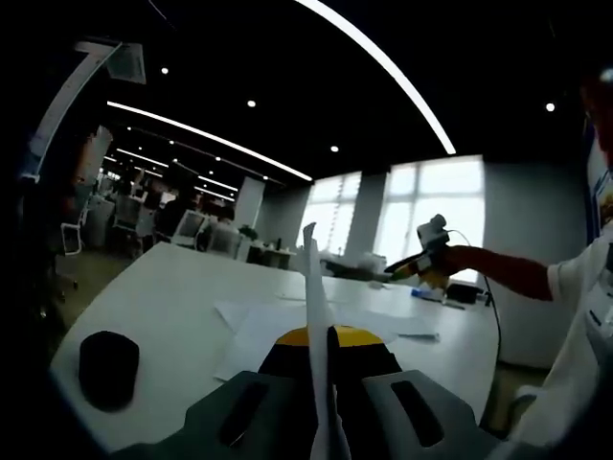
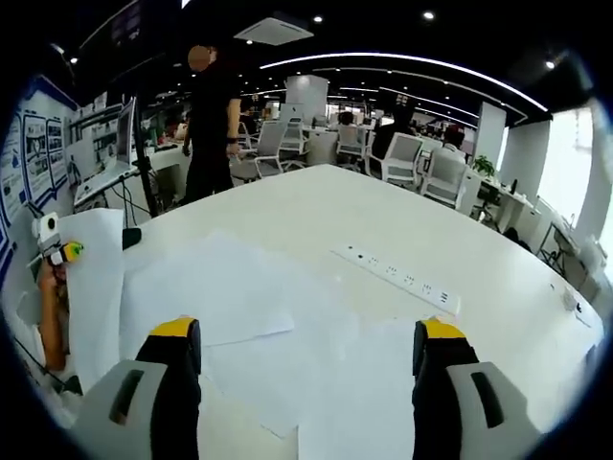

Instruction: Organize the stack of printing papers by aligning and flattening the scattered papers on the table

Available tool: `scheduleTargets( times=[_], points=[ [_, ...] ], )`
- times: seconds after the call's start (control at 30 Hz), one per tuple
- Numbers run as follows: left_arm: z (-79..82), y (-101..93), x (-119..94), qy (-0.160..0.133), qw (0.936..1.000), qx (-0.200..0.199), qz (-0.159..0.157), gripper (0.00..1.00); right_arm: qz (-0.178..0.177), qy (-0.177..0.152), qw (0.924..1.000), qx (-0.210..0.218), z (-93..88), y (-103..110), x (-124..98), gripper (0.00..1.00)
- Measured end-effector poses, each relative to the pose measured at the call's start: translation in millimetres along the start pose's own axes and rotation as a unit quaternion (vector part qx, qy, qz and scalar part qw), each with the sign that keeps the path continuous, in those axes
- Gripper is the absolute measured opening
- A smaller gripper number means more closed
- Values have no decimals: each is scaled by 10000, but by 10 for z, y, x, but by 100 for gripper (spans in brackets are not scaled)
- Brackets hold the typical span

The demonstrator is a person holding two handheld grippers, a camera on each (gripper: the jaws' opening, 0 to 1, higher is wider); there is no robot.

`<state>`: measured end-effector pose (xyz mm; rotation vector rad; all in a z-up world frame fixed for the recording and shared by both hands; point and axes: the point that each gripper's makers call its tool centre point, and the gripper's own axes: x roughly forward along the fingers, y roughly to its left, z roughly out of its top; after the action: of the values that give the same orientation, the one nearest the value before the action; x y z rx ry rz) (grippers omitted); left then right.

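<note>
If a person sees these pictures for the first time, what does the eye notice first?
Probably the sheet of paper, standing edge-on and pinched between the left gripper's jaws. Next come the loose white papers scattered over the white table, with the right gripper wide open above them and a power strip beyond.

No legible text, label, brand, number or sign is found in either view. In the right gripper view, wall posters [image 2: 36, 144] carry print too small and blurred to read. The sheets of paper [image 2: 239, 287] on the white table [image 2: 316, 206] appear blank. The power strip [image 2: 397, 275] shows no readable marking.
</note>
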<state>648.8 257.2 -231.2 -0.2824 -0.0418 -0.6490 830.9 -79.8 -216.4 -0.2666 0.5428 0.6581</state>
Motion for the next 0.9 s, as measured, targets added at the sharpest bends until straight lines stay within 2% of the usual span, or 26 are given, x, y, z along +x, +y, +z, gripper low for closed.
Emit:
scheduleTargets(
  times=[0.6, 0.77, 0.9],
  points=[
    [32, 41, -34, -48, 10000, -26, 30, 6, 136, 31, 9999, 11, 16, 68, 129, 86],
    [27, 46, -36, -42, 10000, -34, 32, 6, 138, 71, 9999, 5, -7, 58, 168, 86],
    [22, 44, -30, -31, 10000, -32, 26, 6, 163, 113, 9998, -6, -55, 132, 190, 86]
  ],
)
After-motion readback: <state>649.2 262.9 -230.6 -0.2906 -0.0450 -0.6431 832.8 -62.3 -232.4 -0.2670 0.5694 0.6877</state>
